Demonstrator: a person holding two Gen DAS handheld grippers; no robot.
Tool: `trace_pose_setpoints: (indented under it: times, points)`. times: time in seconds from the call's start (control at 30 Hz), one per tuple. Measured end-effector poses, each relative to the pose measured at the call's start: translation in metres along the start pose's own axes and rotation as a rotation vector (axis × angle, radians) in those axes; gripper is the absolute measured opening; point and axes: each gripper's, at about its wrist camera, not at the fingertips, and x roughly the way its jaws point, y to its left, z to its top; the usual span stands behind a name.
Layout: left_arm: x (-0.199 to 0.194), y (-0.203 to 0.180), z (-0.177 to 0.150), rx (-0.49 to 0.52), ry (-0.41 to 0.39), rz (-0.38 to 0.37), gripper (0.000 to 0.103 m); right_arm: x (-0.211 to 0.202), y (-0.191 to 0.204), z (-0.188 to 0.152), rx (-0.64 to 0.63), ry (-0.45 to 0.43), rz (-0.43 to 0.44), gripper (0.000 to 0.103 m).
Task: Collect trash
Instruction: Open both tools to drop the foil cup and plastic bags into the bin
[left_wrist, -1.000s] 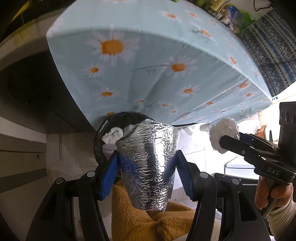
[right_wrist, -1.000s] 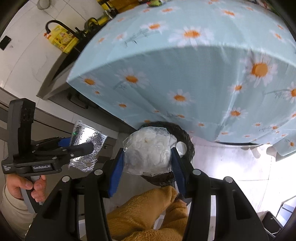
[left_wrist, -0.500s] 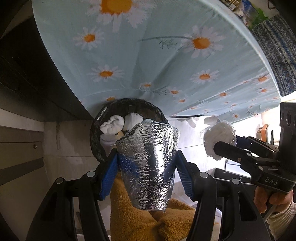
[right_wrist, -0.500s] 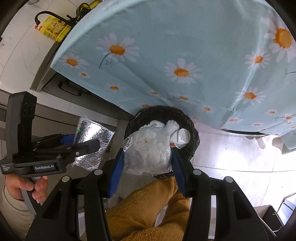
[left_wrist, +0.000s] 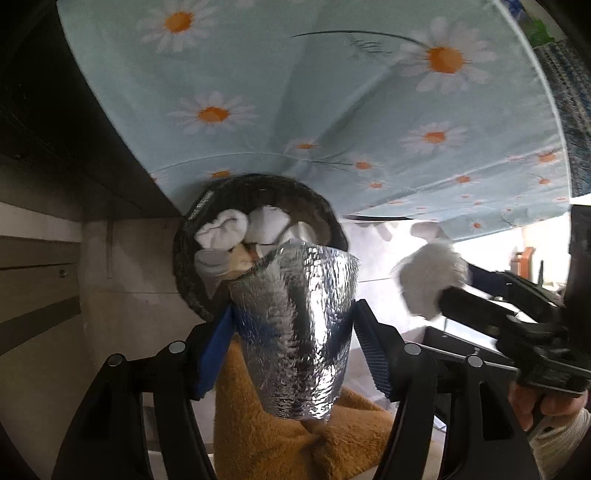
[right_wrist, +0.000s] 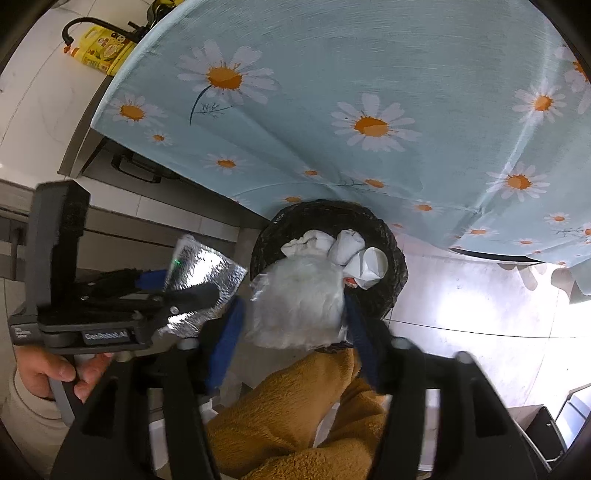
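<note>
Both grippers hang over a black trash bin that stands on the pale floor at the hem of a light blue tablecloth printed with daisies. The left gripper has just been opening its jaws; a crinkled silver foil pouch sits between the blue pads, and a gap shows between the right-hand pad and the foil, so the pouch is let go rather than squeezed, its upper edge overlapping the near rim of the bin. The right gripper has likewise just been opening; a crumpled clear plastic bag with white stuffing lies between its blue pads, which look spread off its sides, though blur leaves the contact uncertain. This bag hangs over the near part of the bin's mouth. Inside the bin lie white wads of paper and a white paper cup on its side. Each view shows the other gripper from the side, with the person's hand on its handle. An orange-brown fuzzy cloth fills the bottom of both views beneath the jaws. A yellow bottle stands on a counter at the far left.
</note>
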Motion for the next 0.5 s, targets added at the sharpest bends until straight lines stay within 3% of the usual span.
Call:
trace_pose_setpoints:
  times: [0.5]
  points:
    - [-0.007,0.016,0.005,-0.040,-0.013,-0.006,0.071,-0.009,-0.001,0.006,0.015,-0.019,-0.020,0.067]
